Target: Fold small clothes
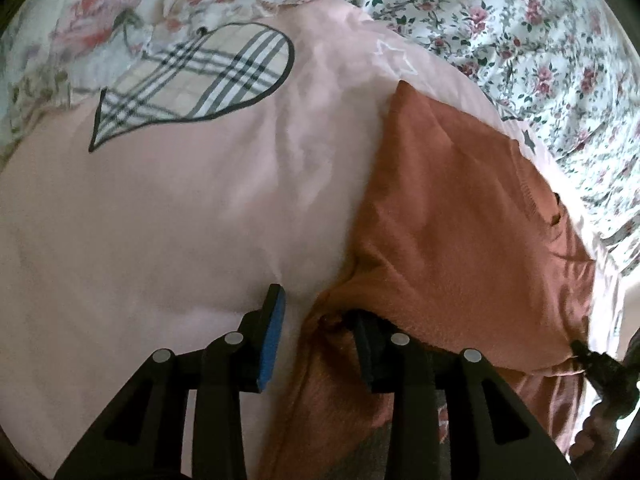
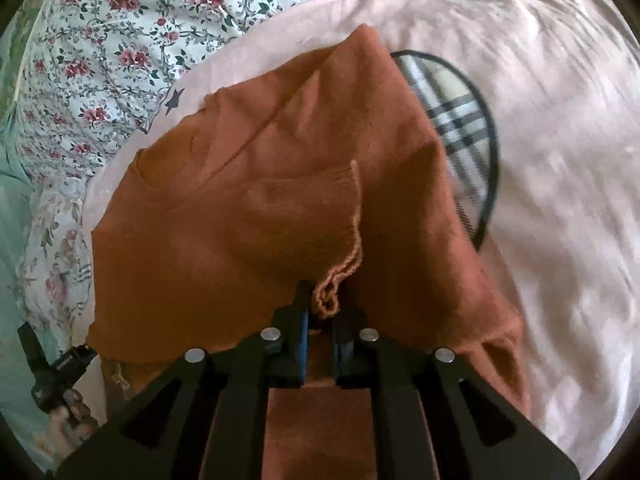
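A rust-orange knit garment (image 1: 460, 216) lies partly folded on a pink cushion cover (image 1: 180, 208) with a plaid heart patch (image 1: 192, 84). My left gripper (image 1: 316, 320) is open at the garment's near edge; the blue-padded left finger (image 1: 274, 332) rests over the pink cover and the right finger is under orange cloth. In the right wrist view the same garment (image 2: 280, 184) fills the middle, with a ribbed cuff folded over it. My right gripper (image 2: 322, 320) is shut on the garment's frayed ribbed edge (image 2: 332, 296).
A floral bedsheet (image 1: 540, 40) surrounds the pink cover (image 2: 560, 160). The plaid patch (image 2: 464, 132) shows to the right of the garment. The other gripper and hand show at the lower left (image 2: 56, 376) and at the lower right (image 1: 600, 372).
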`<control>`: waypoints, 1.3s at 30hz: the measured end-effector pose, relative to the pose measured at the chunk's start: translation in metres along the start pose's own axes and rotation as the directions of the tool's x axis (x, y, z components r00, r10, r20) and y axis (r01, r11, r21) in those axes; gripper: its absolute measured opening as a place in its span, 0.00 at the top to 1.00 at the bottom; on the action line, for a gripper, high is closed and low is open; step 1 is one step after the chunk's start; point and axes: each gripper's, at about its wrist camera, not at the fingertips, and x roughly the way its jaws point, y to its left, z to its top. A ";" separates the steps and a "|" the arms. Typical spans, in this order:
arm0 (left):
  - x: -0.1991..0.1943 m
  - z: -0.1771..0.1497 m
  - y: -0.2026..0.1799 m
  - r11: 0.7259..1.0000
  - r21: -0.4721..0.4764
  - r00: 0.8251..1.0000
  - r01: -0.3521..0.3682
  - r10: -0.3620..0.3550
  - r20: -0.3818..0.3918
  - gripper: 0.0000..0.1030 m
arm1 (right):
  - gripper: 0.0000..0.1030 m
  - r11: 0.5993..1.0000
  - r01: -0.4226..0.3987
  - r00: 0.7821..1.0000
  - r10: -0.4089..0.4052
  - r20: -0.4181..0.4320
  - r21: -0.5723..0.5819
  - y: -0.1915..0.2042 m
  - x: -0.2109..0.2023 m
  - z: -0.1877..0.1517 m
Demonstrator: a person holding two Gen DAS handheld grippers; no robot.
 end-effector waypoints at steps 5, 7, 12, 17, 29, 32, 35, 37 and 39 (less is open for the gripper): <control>-0.012 -0.010 0.012 1.000 0.010 1.000 -0.019 0.019 -0.017 0.67 | 0.84 0.999 0.050 0.999 -0.050 0.022 0.005 -0.008 -0.027 -0.005; -0.021 -0.018 0.021 1.000 0.005 0.999 -0.030 0.030 -0.023 0.71 | 0.83 1.000 0.031 0.999 -0.032 0.029 0.001 -0.009 -0.041 -0.011; -0.056 -0.046 0.031 0.997 0.050 0.998 0.062 -0.060 -0.035 0.71 | 0.68 0.999 -0.018 0.999 0.020 0.030 -0.051 0.002 -0.066 -0.030; -0.082 -0.078 0.021 0.984 0.136 0.992 0.117 -0.108 -0.070 0.62 | 0.67 0.995 -0.060 0.998 0.062 0.028 -0.084 0.016 -0.086 -0.052; -0.114 -0.146 0.040 0.964 0.158 0.970 0.212 -0.188 -0.154 0.36 | 0.54 0.988 -0.070 0.997 0.066 -0.030 -0.138 0.008 -0.128 -0.119; -0.111 -0.159 0.049 0.962 0.145 0.958 0.233 -0.201 -0.204 0.36 | 0.53 0.993 -0.058 0.998 0.054 -0.035 -0.104 -0.012 -0.140 -0.135; -0.110 -0.177 0.061 0.956 0.114 0.938 0.269 -0.233 -0.258 0.35 | 0.53 0.996 -0.055 0.998 0.054 -0.024 -0.064 -0.031 -0.156 -0.153; -0.109 -0.188 0.065 0.950 0.094 0.924 0.296 -0.260 -0.281 0.35 | 0.53 0.998 -0.061 0.998 0.060 -0.024 -0.027 -0.046 -0.165 -0.169; -0.111 -0.203 0.067 0.942 0.094 0.912 0.322 -0.282 -0.297 0.35 | 0.53 0.998 -0.065 0.997 0.065 -0.034 -0.010 -0.057 -0.171 -0.184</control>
